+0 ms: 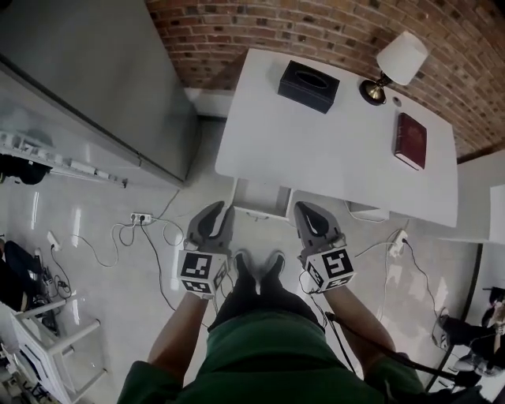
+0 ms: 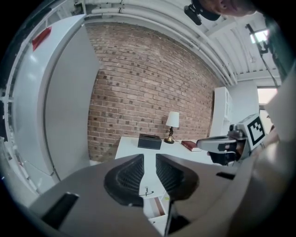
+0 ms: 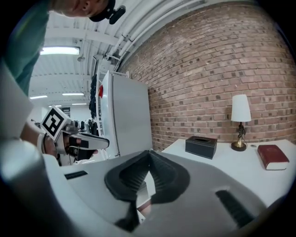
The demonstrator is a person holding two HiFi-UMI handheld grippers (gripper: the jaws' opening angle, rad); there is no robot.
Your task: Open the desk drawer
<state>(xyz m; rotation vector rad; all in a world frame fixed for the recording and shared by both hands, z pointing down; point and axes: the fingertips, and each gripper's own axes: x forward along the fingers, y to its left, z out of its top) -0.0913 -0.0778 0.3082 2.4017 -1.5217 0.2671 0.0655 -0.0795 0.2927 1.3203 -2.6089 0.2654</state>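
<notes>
So you're standing at the near side of the white desk [image 1: 331,158], both claws held out in front of you over your shoes [image 1: 256,264]. Your left gripper [image 1: 216,215] has its jaws spread a bit with nothing between the pads, just the desk showing through the gap. Your right gripper [image 1: 309,215] has its jaws pressed together at the tips, pinching nothing. The drawer [image 1: 264,197] sits under the desk's near edge, left of middle, and it's pulled out toward you (you can see down into it), with neither claw touching it. On the desktop there's a black tissue box [image 1: 308,85] at the far left, a lamp [image 1: 398,63] at the far right by the brick wall [image 1: 316,24], and a red book [image 1: 411,140] toward the right end.
</notes>
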